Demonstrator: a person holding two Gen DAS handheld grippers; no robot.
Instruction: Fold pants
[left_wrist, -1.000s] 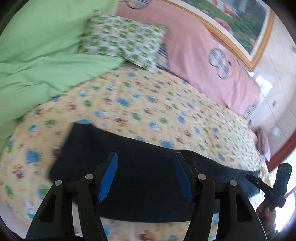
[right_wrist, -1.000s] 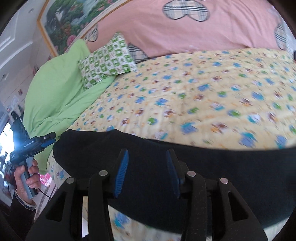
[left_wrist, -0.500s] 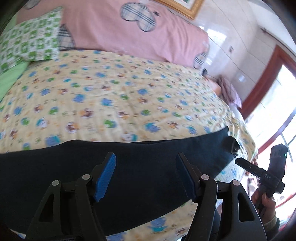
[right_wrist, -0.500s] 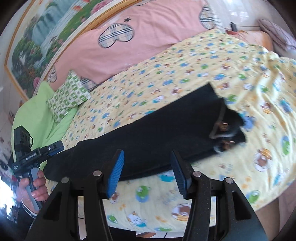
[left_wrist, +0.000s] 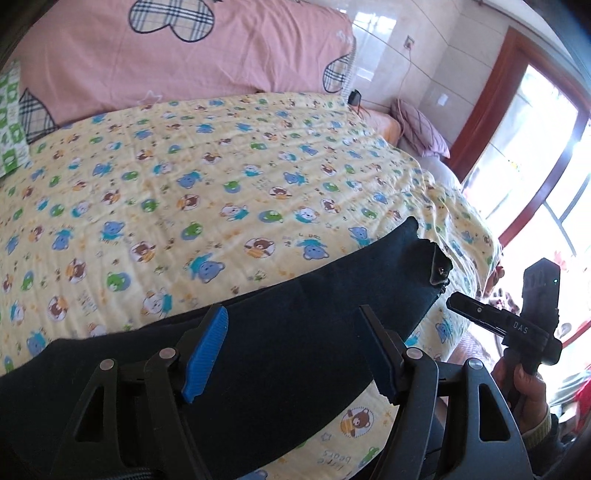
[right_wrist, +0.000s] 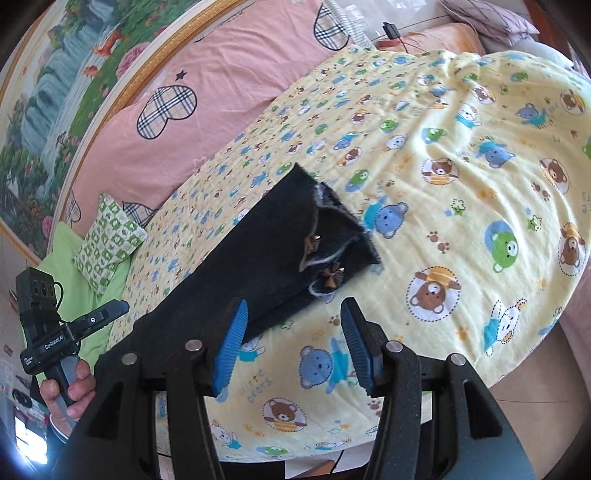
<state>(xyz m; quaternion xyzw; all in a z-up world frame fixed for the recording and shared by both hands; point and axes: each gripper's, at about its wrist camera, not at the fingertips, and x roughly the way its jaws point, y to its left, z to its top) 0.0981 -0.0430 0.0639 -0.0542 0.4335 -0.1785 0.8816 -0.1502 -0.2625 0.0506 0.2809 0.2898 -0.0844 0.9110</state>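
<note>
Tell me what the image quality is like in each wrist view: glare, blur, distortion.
Left wrist view: the window at right is blown out to white glare; fisheye bends the bed sheet edge; the dark pants lose fabric detail; focus is sharp. Right wrist view: even daylight, strong barrel distortion curving the painting frame, a small overexposed patch bottom left, and crisp bear prints.

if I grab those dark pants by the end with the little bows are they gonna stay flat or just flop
The dark pants will probably flop: they lie limp, following the sheet. The fabric looks thick, so likely fairly heavy. The bow end is layered and may slip apart.
</note>
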